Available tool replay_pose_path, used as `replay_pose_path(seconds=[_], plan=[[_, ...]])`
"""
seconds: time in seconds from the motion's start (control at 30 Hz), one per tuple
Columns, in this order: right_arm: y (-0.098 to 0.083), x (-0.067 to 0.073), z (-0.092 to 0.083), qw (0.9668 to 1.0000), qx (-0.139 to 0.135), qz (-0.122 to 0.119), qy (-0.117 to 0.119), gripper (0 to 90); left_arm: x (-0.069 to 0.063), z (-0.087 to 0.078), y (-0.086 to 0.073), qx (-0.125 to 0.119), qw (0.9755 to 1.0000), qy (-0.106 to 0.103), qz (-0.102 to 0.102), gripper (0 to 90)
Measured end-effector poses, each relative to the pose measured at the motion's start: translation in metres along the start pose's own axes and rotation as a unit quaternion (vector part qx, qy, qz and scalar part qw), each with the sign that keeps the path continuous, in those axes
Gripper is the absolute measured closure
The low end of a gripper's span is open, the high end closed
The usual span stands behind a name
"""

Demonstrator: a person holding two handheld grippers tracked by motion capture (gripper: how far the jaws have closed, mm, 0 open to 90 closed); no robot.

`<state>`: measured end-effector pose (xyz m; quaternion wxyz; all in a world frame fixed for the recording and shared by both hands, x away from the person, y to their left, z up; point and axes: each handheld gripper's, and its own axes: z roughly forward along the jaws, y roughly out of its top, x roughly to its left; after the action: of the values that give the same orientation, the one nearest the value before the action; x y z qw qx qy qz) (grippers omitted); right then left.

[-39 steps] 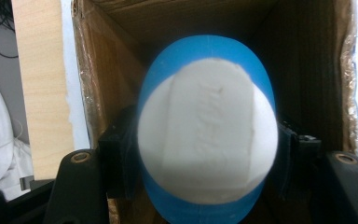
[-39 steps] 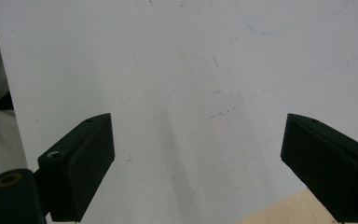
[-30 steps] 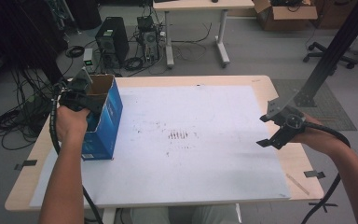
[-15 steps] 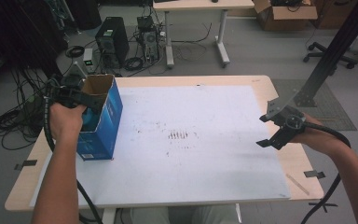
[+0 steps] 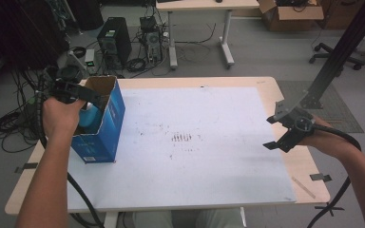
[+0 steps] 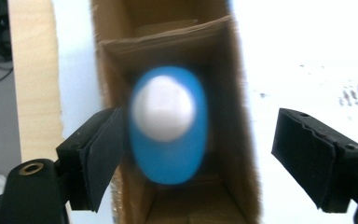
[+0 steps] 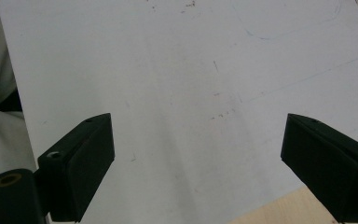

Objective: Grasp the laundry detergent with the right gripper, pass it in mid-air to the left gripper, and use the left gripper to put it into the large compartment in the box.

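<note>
From my remote seat, the two forearms enter at the near edge of the pale wooden counter (image 5: pixel 285 90), which carries a large white sheet (image 5: pixel 195 142) marked with a small cluster of dark smudges near its middle. At the right, my right tool (image 5: pixel 272 132) hovers over the sheet's right edge with its black jaws spread wide and nothing between them; its own view looks down on bare white sheet and a corner of wood.

At the left, my left hand (image 5: pixel 59 116) holds the left tool (image 6: pixel 193 154) above the open top of a tall blue cardboard box (image 5: pixel 105 128) that stands upright on the sheet's left edge. The jaws have just been opening, and they stand released, apart on either side of the box's brown inner walls. Below and between them, deep inside the box, sits a blue oval bottle with a white round cap (image 6: pixel 168 123), upright, blurred in the left gripper view; the jaws do not press on it. In the high view a patch of the bottle's light blue shows in the box's mouth beside the hand.

Beyond the counter, the grey floor holds a black computer tower (image 5: pixel 111 40), tangled cables, a second table's legs and an open brown carton (image 5: pixel 290 9).
</note>
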<state>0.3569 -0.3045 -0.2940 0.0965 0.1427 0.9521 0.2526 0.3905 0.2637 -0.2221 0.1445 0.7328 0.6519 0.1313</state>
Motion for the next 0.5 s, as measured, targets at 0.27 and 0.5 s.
replay_pose_path(seconds=[0.27, 0.5], plan=[[0.002, 0.003, -0.003, 1.0000, -0.003, -0.002, -0.002, 9.5, -0.032, -0.016, 0.007, -0.009, 0.9982, -0.022, 0.055, 13.1], [0.002, 0.004, -0.007, 1.0000, -0.004, -0.002, -0.004, 9.5, -0.054, -0.024, 0.013, -0.011, 0.9949, -0.035, 0.094, 10.4]])
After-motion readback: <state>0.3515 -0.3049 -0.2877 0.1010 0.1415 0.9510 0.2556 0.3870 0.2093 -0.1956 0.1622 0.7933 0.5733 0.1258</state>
